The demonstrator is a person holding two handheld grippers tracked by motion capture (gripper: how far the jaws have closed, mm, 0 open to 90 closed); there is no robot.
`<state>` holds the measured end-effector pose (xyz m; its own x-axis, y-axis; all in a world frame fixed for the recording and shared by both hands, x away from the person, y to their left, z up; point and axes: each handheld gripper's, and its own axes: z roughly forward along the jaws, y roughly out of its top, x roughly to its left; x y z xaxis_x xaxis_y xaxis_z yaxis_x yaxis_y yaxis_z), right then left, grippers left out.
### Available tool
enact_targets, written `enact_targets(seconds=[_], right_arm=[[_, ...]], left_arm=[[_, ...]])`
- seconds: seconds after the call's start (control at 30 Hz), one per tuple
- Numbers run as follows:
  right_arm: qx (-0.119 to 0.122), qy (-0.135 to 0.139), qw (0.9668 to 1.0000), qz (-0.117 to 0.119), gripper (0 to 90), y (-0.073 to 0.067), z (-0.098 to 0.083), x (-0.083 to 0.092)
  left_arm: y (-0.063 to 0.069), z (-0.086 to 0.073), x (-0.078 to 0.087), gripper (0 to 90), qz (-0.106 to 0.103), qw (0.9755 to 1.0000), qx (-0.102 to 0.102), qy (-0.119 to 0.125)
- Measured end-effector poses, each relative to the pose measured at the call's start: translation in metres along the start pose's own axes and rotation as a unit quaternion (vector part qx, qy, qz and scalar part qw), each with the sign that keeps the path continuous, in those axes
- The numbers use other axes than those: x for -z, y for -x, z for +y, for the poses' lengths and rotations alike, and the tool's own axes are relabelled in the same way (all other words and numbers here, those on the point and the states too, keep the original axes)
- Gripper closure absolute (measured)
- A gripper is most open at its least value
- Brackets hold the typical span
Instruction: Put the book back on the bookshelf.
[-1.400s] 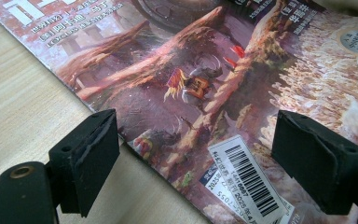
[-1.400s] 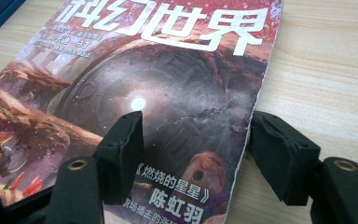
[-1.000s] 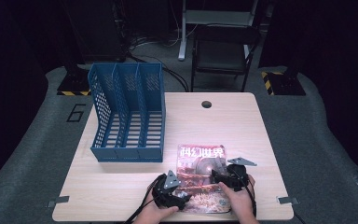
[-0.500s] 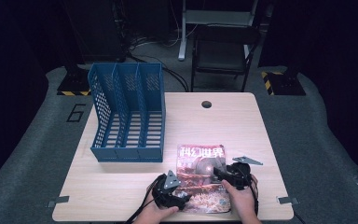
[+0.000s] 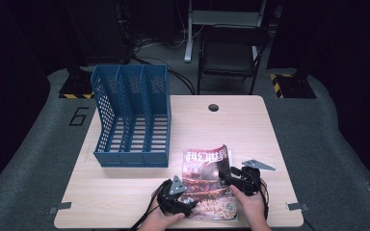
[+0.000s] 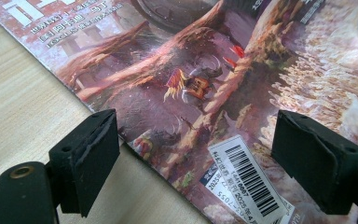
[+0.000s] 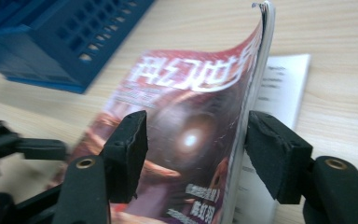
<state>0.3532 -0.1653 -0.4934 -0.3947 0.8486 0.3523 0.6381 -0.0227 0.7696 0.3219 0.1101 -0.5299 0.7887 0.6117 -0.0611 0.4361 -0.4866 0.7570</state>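
Magazine (image 5: 207, 180) low and centre in the high view, on the wooden table (image 5: 231, 125), red cover up, right edge lifted and curling. Blue file rack (image 5: 132, 115) standing well apart, upper left. Right gripper (image 7: 193, 142) astride that raised edge, jaws just closing, one pad over the cover, the other behind the pages, not yet pressing. Left gripper (image 6: 196, 154) spread wide above the lower left corner, near the barcode label (image 6: 242, 179), gripping nothing.
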Motion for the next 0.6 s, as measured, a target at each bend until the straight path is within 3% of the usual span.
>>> enact_targets(seconds=[0.07,0.17,0.4,0.6], right_arm=[[-0.008,0.003,0.9995,0.032,40.6,-0.002,0.000,0.003],[-0.012,-0.004,0.9992,0.038,40.8,-0.003,-0.001,0.004],[-0.028,-0.031,0.9989,0.021,41.3,0.009,-0.004,-0.008],[-0.021,-0.053,0.9982,0.020,41.4,0.011,-0.005,-0.018]], left_arm=[[0.000,0.000,0.000,14.8,0.000,1.0000,0.000,0.000],[0.000,0.000,0.000,14.8,0.000,1.0000,0.000,0.000],[0.000,0.000,0.000,14.8,-0.001,1.0000,0.001,-0.001],[0.000,0.000,0.000,14.8,-0.001,1.0000,0.001,-0.001]])
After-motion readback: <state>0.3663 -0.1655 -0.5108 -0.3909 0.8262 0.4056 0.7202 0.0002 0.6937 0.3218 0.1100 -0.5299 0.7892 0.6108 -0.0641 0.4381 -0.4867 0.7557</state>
